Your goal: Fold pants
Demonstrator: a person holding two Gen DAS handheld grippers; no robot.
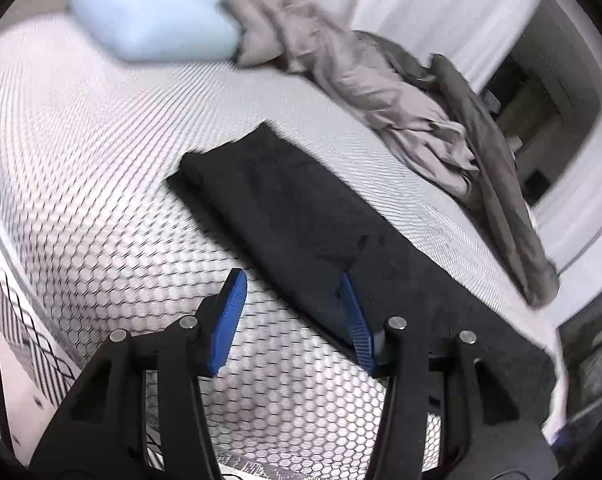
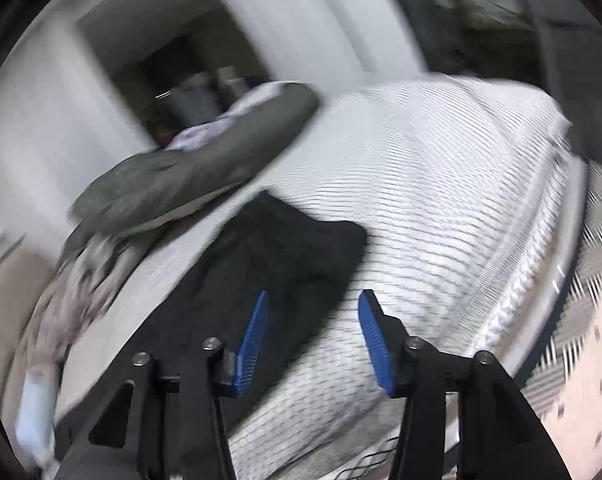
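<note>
The left gripper (image 1: 291, 280) is hanging over the near part of the mattress (image 1: 101, 184) with its blue pads (image 1: 229, 320) spread apart and nothing between them; its right pad is showing against the near edge of the pants (image 1: 301, 216). The right gripper (image 2: 313, 300) is likewise standing spread and empty above the mattress (image 2: 441, 184), its left pad (image 2: 253, 344) showing over the pants (image 2: 285, 248). The dark pants are lying flat on the mattress as one long folded strip, running from near right to far left in the left view. A crumpled grey blanket (image 1: 381, 92) is lying just beyond them, and a pale blue pillow (image 1: 153, 20) is sitting at the far left
</note>
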